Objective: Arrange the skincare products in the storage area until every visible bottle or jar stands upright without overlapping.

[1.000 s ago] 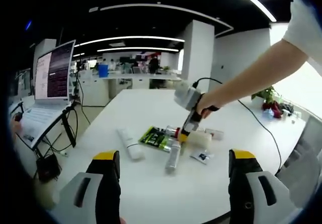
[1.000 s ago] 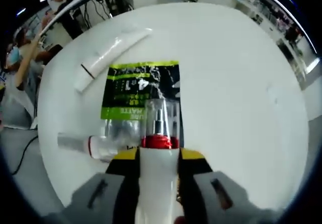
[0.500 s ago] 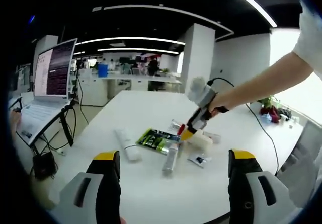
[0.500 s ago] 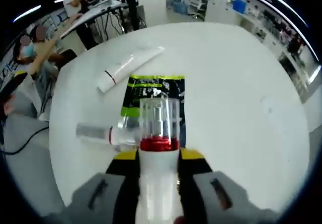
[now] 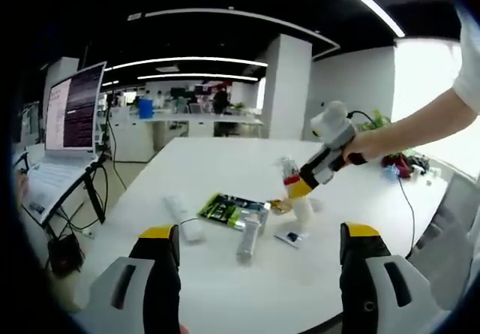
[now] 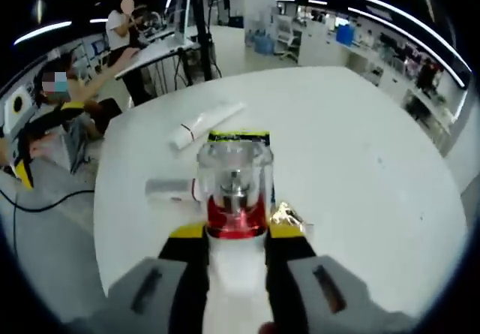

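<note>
My right gripper [image 6: 234, 238] is shut on a white bottle [image 6: 234, 199] with a red collar and a clear cap, its cap pointing away from me. From the left gripper view the same bottle [image 5: 303, 209] stands nearly upright at the table, with the right gripper [image 5: 301, 188] clamped round it. On the white table [image 5: 225, 161] lie a white tube [image 5: 184, 218], a green-black sachet [image 5: 225, 208], a clear bottle [image 5: 249, 233] on its side and a small sachet [image 5: 289, 237]. My left gripper [image 5: 259, 274] hangs open near the front edge, holding nothing.
A laptop [image 5: 71, 112] on a stand rises left of the table. A crumpled gold foil scrap [image 6: 286, 214] lies beside the held bottle. People sit at desks [image 6: 82, 86] beyond the table's far edge. A person's arm [image 5: 420, 127] reaches in from the right.
The right gripper has raised the white bottle off the sachet and tipped it from lying towards upright, shifting right in the left gripper view. The left gripper stays open.
</note>
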`<act>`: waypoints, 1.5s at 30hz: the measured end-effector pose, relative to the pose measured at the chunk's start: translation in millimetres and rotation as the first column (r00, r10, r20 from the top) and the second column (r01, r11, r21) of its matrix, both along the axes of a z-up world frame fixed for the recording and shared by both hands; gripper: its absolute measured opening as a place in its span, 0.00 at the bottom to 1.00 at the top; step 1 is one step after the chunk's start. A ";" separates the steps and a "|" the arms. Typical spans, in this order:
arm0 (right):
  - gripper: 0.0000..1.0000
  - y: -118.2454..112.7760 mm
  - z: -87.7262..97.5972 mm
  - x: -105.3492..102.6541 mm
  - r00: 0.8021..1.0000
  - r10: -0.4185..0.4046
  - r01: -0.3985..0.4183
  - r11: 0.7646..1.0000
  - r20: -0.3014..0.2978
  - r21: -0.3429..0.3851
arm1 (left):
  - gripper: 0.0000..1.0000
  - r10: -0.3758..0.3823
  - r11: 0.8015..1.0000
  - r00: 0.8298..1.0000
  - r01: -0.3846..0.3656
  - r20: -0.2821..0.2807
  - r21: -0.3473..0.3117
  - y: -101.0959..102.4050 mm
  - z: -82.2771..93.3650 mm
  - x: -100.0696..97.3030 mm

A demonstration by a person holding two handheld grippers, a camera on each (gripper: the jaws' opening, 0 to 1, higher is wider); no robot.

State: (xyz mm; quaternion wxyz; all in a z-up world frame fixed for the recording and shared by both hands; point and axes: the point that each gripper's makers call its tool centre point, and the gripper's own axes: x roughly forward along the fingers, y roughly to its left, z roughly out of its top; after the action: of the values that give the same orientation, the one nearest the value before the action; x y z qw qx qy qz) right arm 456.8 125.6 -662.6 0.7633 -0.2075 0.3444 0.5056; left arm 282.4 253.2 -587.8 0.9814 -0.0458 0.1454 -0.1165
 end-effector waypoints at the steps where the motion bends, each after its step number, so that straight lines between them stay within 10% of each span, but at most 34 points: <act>1: 0.27 -5.2 1.5 -2.7 1.000 -0.012 0.012 1.000 -0.006 0.017 | 0.86 -0.006 1.000 1.000 0.006 0.000 0.004 -1.1 -0.2 -0.3; 12: 0.27 -38.0 19.9 -36.4 0.999 -0.048 0.047 0.996 0.017 0.080 | 0.86 -0.053 0.999 0.999 0.053 -0.004 0.013 -7.5 -1.7 -2.8; 20: 0.27 -56.8 34.8 -64.0 0.999 -0.039 0.035 0.988 0.029 0.147 | 0.86 -0.265 0.962 0.963 0.267 -0.042 0.062 -50.2 -4.8 -5.1; 30: 0.27 -80.6 43.6 -98.0 0.999 -0.009 0.002 0.982 0.038 0.191 | 0.84 -0.524 0.849 0.851 0.525 -0.035 0.064 -126.4 7.6 11.0; 40: 0.27 -100.7 64.4 -129.5 1.000 0.009 -0.013 0.960 0.015 0.279 | 0.64 -0.687 0.722 0.726 0.674 -0.041 -0.157 -201.8 -12.9 25.1; 45: 0.27 -108.0 80.5 -141.2 1.000 0.005 -0.004 0.940 -0.002 0.341 | 0.65 -0.755 0.653 0.654 0.744 -0.048 -0.142 -228.0 -17.5 24.6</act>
State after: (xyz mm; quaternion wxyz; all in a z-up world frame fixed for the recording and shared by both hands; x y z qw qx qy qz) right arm 315.6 17.6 -582.1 0.7860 -0.0725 0.2524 0.5597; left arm 307.0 25.1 -605.3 0.8328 -0.0415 0.1952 -0.5164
